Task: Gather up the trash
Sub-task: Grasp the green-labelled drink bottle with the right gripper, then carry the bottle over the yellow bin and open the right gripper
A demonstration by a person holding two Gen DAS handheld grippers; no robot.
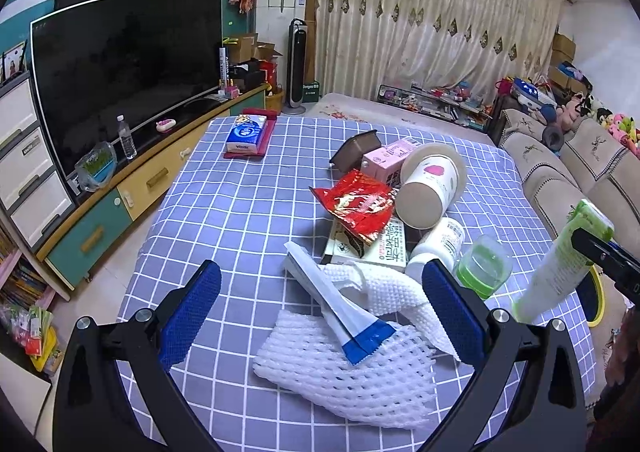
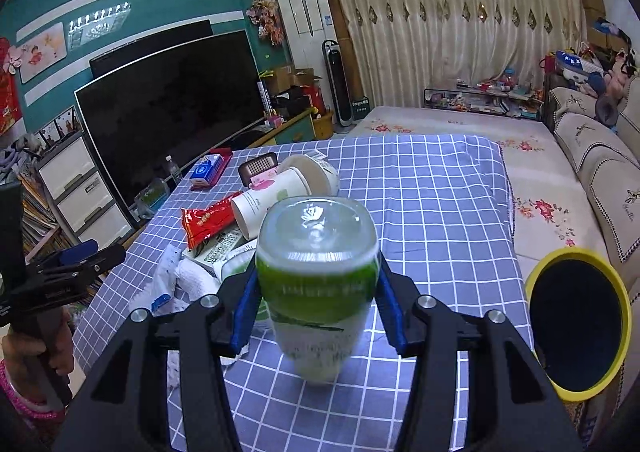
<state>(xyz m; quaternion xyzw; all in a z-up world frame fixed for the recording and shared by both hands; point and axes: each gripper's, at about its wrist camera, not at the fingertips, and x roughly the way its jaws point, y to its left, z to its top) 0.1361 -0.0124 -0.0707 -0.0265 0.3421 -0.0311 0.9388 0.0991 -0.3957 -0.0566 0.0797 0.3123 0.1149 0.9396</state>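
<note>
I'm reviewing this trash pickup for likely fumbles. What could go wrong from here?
1. The right gripper pinches the green-and-white tube by its smooth sides; it might slip before reaching the yellow-rimmed bin.
2. The left gripper, open over overlapping foam nets, may snag several at once.

Checked cloth (image 1: 248, 211), matt and woven; foam net (image 1: 344, 376), white and dimpled; wrapper (image 1: 360, 207), glossy red foil; paper cup (image 1: 428, 191), matt; tube (image 2: 320, 292), smooth glossy plastic; pads (image 1: 192, 316), textured blue rubber.
</note>
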